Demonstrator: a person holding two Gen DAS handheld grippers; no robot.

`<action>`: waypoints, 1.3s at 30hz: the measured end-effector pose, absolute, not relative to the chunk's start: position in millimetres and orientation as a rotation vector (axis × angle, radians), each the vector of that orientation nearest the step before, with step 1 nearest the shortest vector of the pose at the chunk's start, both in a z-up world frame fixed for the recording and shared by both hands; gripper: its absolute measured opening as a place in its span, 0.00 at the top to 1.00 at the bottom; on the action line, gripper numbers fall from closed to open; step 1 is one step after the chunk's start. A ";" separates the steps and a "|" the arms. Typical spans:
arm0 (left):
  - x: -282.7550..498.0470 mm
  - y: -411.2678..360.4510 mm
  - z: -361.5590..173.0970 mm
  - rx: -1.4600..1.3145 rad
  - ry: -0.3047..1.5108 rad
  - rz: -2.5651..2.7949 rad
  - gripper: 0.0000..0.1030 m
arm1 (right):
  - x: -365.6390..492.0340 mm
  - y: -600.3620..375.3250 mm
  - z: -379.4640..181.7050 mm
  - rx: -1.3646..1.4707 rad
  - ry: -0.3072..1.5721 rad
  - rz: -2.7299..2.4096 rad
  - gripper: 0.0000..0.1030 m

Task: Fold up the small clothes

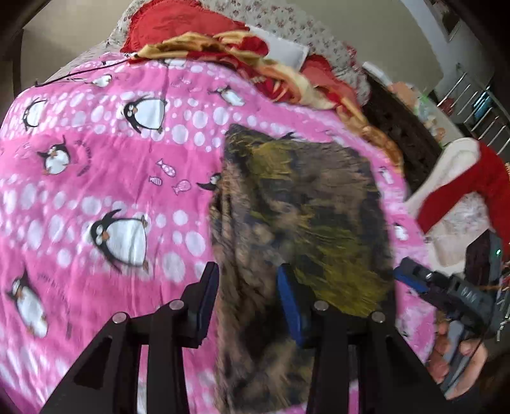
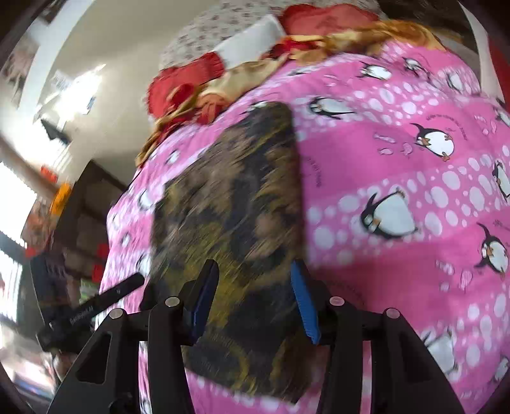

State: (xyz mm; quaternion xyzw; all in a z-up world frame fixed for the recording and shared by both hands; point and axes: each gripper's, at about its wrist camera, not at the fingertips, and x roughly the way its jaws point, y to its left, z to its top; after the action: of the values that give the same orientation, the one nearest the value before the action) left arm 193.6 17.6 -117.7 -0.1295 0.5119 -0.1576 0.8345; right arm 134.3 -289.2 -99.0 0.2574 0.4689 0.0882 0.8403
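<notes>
A small garment (image 1: 302, 207) with a brown, olive and black pattern lies folded into a flat rectangle on a pink penguin blanket (image 1: 111, 175). My left gripper (image 1: 248, 283) hovers over the garment's near left edge. Its jaws stand apart and nothing is pinched between them. In the right wrist view the same garment (image 2: 229, 197) lies under my right gripper (image 2: 255, 283), which is open above the near end. The right gripper (image 1: 411, 280), held by a hand (image 1: 459, 350), also shows at the garment's right side. The left gripper's tip (image 2: 127, 283) shows at the garment's left.
A crumpled red and gold blanket (image 1: 239, 47) and a red cushion (image 1: 178, 22) lie at the bed's far end. A red and white cloth (image 1: 462, 178) hangs beyond the bed's right edge. Dark shelving (image 2: 92, 203) stands beside the bed. The pink blanket (image 2: 398, 159) spreads wide.
</notes>
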 end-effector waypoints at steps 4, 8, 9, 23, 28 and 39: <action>205.0 15.6 -137.7 -0.283 1.131 -0.323 0.79 | 168.7 -306.8 -133.1 0.635 1.066 0.167 0.78; 203.8 10.4 -131.8 -0.233 1.113 -0.319 0.81 | 179.1 -298.7 -137.5 0.571 1.095 0.199 0.96; 203.7 10.3 -131.3 -0.234 1.110 -0.318 0.81 | 178.6 -297.1 -134.2 0.556 1.090 0.192 0.96; 197.3 9.9 -127.6 -0.206 1.084 -0.315 0.81 | 161.3 -278.9 -132.1 0.492 1.123 0.148 0.87; 178.9 17.5 -111.5 -0.203 1.045 -0.316 0.81 | 148.3 -277.5 -116.6 0.471 1.071 0.116 0.90; 142.9 19.1 -121.5 -0.216 1.074 -0.306 0.76 | 106.7 -269.6 -132.5 0.430 1.105 0.123 0.85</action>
State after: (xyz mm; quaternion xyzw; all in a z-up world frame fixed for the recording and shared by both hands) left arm 142.9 19.1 -121.5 -0.1022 0.5087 -0.1449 0.8425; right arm 106.7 -269.6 -132.5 0.2023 0.5203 0.0578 0.8276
